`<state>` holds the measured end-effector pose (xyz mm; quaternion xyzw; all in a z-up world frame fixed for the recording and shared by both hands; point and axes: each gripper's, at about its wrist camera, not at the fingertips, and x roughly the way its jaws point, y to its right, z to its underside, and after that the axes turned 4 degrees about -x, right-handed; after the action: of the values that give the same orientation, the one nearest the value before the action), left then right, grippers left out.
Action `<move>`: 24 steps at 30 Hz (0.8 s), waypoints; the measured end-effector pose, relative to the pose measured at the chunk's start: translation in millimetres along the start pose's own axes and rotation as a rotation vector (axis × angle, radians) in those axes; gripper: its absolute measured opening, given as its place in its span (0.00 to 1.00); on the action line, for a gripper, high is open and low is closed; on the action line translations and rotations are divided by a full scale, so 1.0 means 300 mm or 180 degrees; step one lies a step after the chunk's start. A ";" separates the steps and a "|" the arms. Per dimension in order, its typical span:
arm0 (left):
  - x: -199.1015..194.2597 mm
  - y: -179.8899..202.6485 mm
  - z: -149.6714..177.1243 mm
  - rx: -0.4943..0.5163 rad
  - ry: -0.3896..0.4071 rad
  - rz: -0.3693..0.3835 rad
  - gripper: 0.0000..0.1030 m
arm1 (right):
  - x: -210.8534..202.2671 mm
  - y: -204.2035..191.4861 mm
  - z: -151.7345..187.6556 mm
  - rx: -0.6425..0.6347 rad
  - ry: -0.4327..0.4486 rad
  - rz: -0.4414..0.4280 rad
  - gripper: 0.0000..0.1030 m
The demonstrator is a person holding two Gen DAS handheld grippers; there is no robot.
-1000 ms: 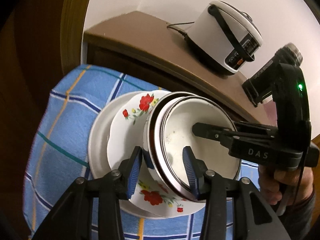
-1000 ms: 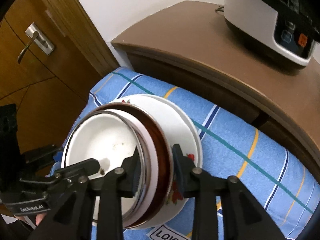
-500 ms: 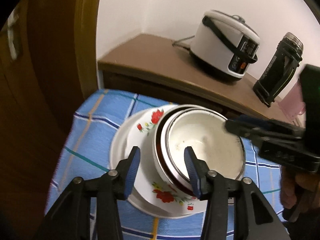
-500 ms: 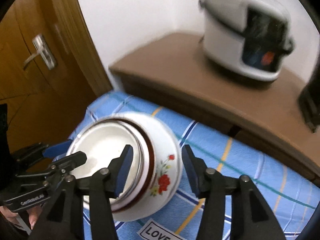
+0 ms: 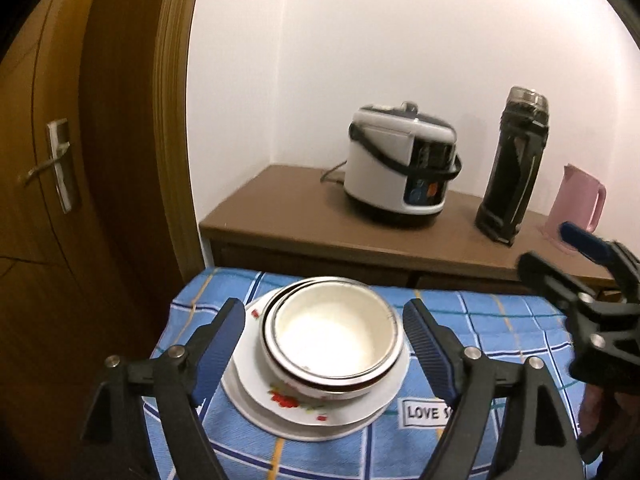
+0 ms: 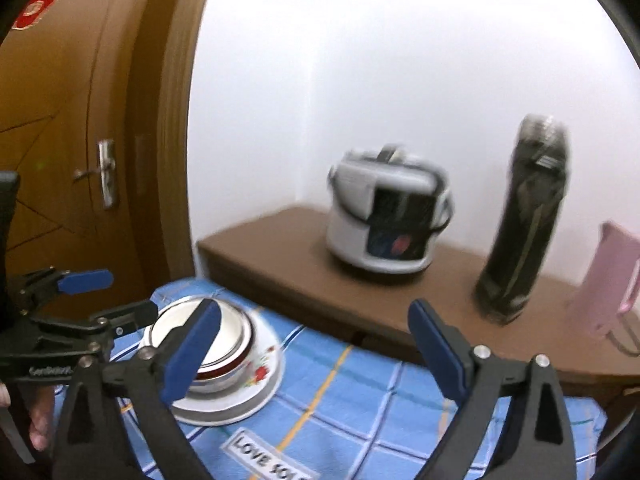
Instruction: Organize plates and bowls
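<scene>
As both jaws were opening with nothing between them, the stack [image 5: 320,356] sat released on the blue checked cloth [image 5: 500,320] of the tabletop.

Stack: white bowl [image 5: 334,336] uppermost, nested in a brown-rimmed bowl [image 5: 320,387]; under these a flowered plate [image 5: 288,398], then a plain white plate [image 5: 256,404] at the base. All appeared roughly centred.

Left gripper [image 5: 324,352]: jaws spread wide to either side of the stack, clear of it, nothing grasped.

Right gripper [image 6: 316,354]: jaws likewise wide, nothing grasped; the stack lay off toward its left finger, the view blurred.

Beyond the stack: cabinet [image 5: 304,216] bearing a rice cooker [image 5: 396,168], black flask [image 5: 514,168] and pink jug [image 5: 576,204]. Left of the stack: a door [image 5: 48,200].

Step judged: letting go and backing off from a finished pile. To do it well, both jaws should stay wide until fully clear of the rims, leaving straight back and upward rather than sideways, since a clipped rim could slide the bowls. No loose crockery showed elsewhere, so the task looked near done.
</scene>
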<state>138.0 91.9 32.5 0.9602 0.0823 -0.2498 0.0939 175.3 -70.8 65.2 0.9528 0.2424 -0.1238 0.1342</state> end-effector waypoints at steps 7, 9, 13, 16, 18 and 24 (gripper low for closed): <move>-0.051 0.101 0.019 0.0070 0.0179 0.0041 0.81 | -0.151 0.042 0.040 -0.0056 0.0352 0.0164 0.98; -0.066 0.137 0.031 0.0100 0.0196 0.0099 0.81 | -0.166 0.051 0.055 -0.0061 0.0350 0.0191 0.98; -0.092 0.208 0.057 0.0227 0.0237 0.0112 0.81 | -0.191 0.079 0.082 0.0030 0.0351 0.0177 0.98; -0.102 0.242 0.074 0.0261 0.0267 0.0131 0.81 | -0.202 0.098 0.097 0.0044 0.0344 0.0215 0.98; -0.106 0.259 0.084 0.0271 0.0281 0.0126 0.81 | -0.214 0.109 0.108 0.0074 0.0346 0.0261 0.98; -0.124 0.287 0.116 0.0206 0.0309 0.0185 0.81 | -0.250 0.138 0.137 0.0198 0.0297 0.0326 0.98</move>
<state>107.4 -3.5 33.2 0.9757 0.0508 -0.2027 0.0660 124.8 -150.9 57.4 0.9725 0.1953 -0.0797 0.0993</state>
